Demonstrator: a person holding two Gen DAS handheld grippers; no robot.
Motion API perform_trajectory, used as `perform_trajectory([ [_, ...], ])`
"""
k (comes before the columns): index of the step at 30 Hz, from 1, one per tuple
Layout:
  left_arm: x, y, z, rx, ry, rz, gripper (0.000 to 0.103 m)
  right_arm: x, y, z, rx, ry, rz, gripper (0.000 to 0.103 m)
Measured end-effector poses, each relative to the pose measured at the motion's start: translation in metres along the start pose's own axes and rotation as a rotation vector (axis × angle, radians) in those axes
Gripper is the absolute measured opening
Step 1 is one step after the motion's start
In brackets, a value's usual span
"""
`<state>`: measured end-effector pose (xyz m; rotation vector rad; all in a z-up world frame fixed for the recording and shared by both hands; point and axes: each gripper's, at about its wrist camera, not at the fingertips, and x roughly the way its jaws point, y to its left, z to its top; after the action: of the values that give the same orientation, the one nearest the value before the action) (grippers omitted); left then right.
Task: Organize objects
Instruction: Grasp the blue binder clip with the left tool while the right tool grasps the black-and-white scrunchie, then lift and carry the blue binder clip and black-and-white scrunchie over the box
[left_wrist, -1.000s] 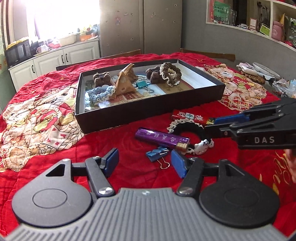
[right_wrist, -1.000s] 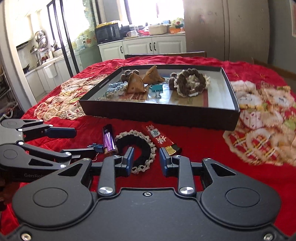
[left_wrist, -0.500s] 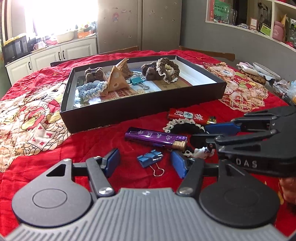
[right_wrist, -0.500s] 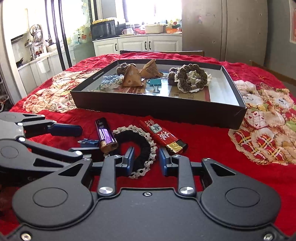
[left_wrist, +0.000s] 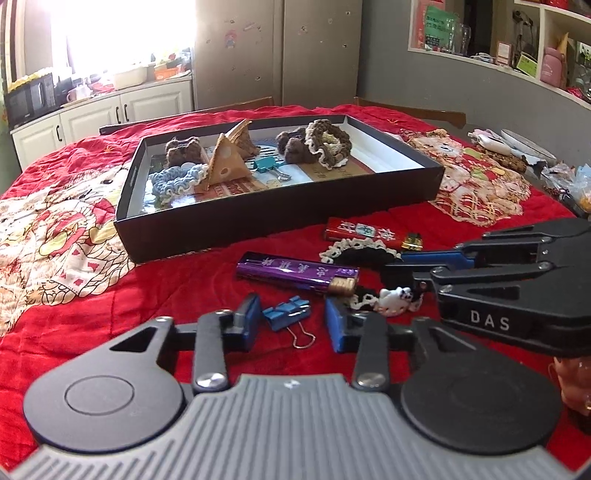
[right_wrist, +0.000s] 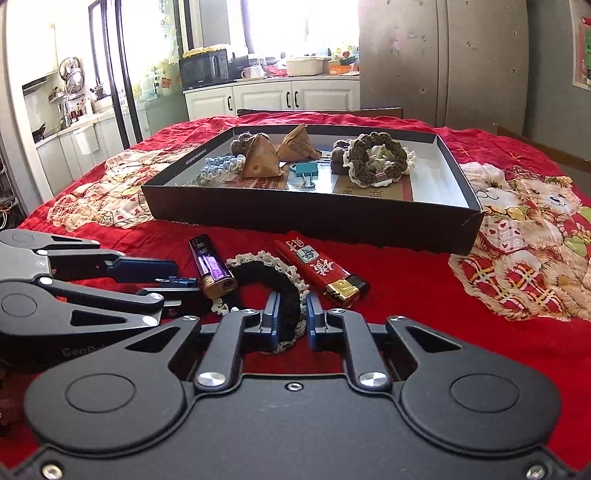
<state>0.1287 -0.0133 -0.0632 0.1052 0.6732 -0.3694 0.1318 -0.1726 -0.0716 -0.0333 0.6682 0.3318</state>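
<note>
A small blue binder clip (left_wrist: 286, 314) lies on the red cloth between the fingers of my left gripper (left_wrist: 291, 321). Its jaws are closing, and a gap still shows beside the right pad. My right gripper (right_wrist: 291, 317) is shut on the near band of a black scrunchie (right_wrist: 266, 273) with cream lace trim. In the left wrist view this gripper (left_wrist: 402, 271) reaches in from the right over the scrunchie (left_wrist: 365, 254). A purple lighter (left_wrist: 295, 273) and a red lighter (left_wrist: 369, 232) lie just beyond. The black box (left_wrist: 258, 221) stands behind them.
The box (right_wrist: 314, 218) holds a light blue scrunchie (right_wrist: 221, 164), brown scrunchies (right_wrist: 376, 155), paper pyramids (right_wrist: 262, 157) and a teal binder clip (right_wrist: 306, 170). Loose clutter (left_wrist: 509, 151) sits at the table's far right edge. Chair backs stand behind the table.
My left jaws have narrowed around the blue binder clip. My right jaws have come together on the black scrunchie's band. Both grippers have eased slightly closer to the objects.
</note>
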Motion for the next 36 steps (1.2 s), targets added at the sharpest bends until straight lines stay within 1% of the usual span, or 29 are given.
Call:
perform_trajectory([
  [2,-0.001,-0.001,-0.001,-0.001,0.000,-0.006,0.032,-0.001,0.000,-0.001,0.002,-0.004,0.000,0.013],
  [21,-0.018,-0.001,-0.004,-0.033,0.000,-0.027,0.031,-0.023,-0.002,-0.003,0.007,-0.071,0.012,0.013],
  [31,-0.035,-0.002,-0.004,-0.039,-0.022,-0.042,0.031,-0.036,-0.003,0.000,0.002,-0.109,0.000,0.013],
  [36,-0.042,-0.002,0.001,-0.041,-0.034,-0.052,0.031,-0.043,-0.004,0.004,0.010,-0.125,0.012,0.013],
])
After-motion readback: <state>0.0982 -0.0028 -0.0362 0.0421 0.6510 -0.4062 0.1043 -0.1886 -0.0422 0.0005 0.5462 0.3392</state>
